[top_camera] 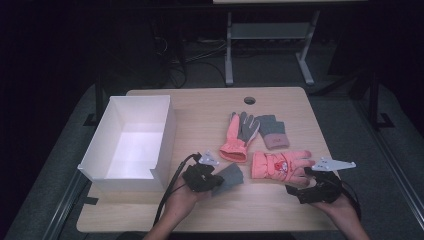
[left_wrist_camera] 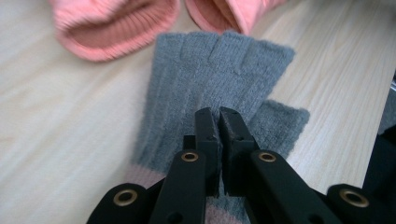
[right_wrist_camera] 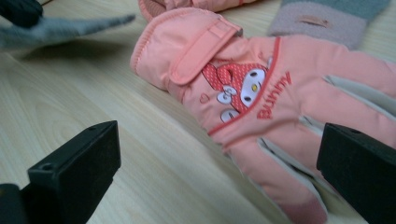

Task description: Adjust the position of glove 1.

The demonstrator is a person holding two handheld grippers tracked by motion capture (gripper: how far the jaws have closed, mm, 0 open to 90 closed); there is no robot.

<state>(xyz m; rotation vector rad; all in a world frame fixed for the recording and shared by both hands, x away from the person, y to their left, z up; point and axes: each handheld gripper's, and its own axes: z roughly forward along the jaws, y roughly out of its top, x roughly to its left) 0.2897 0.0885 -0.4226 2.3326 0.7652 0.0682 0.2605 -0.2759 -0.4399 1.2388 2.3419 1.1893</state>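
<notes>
A person sits at a light wooden table (top_camera: 200,215) with a black two-jaw gripper in each hand. The left gripper (left_wrist_camera: 218,116) has its jaws pressed together, pinching the knit of a grey fingerless glove (left_wrist_camera: 215,74); the glove's short finger ends spread out flat on the wood just beyond the jaw tips, and its pink cuff edge lies back beneath the gripper's body. From above, that glove (top_camera: 229,178) sticks out to the right of the left gripper (top_camera: 212,181), and an open white box (top_camera: 131,142) stands close on the gripper's other side. The right gripper (right_wrist_camera: 219,163) has its jaws wide apart, holding nothing; a pink padded glove (right_wrist_camera: 261,93) with a cartoon bunny face and the word BUNNY lies on the table straight ahead of it, fingers pointing toward the gripper's right jaw. In the high view, this pink glove (top_camera: 280,166) lies just to the left of the right gripper (top_camera: 300,187). Farther beyond both grippers lie a second pink glove (top_camera: 239,134) with a grey palm and a second grey glove (top_camera: 273,131), side by side
</notes>
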